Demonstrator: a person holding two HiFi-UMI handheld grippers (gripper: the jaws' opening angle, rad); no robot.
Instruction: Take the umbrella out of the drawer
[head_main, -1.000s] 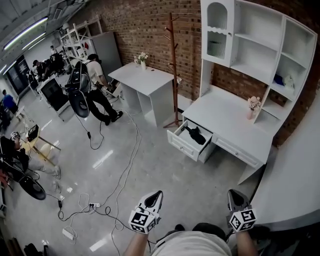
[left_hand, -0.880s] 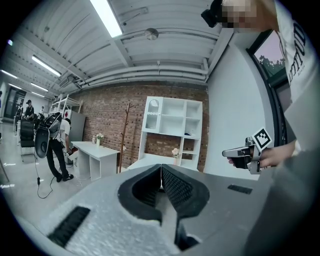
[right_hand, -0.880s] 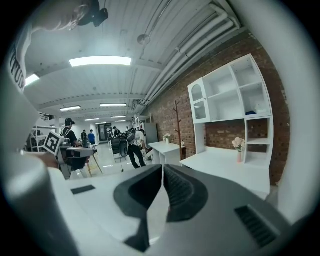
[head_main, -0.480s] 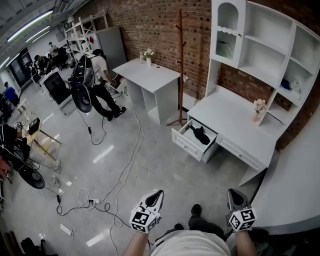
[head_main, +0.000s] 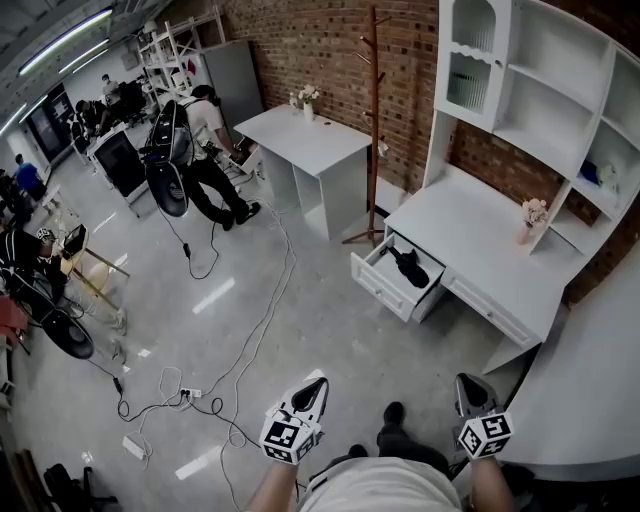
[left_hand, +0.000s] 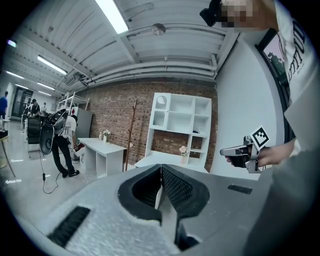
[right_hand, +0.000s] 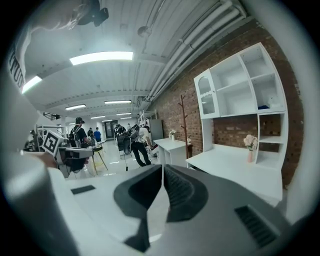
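A black folded umbrella (head_main: 408, 266) lies in the open drawer (head_main: 385, 288) of a white desk (head_main: 470, 232) against the brick wall, far ahead of me. My left gripper (head_main: 316, 384) is held low near my body, jaws shut with nothing between them; its tips (left_hand: 161, 166) meet in the left gripper view. My right gripper (head_main: 465, 383) is level with it, also shut and empty, jaws touching (right_hand: 162, 167). Both are well short of the drawer. In the left gripper view the right gripper (left_hand: 240, 151) shows at the right.
A white hutch with shelves (head_main: 540, 75) tops the desk; a pink flower vase (head_main: 528, 221) stands on it. A wooden coat stand (head_main: 373, 120) and a second white table (head_main: 310, 135) are left of the drawer. Cables (head_main: 240, 360) trail over the floor. A person (head_main: 205, 150) stands at the back left.
I have moved closer to the desk; the drawer and desk have shifted right and slightly down in the head view. Both grippers stay shut in the same place before my body.
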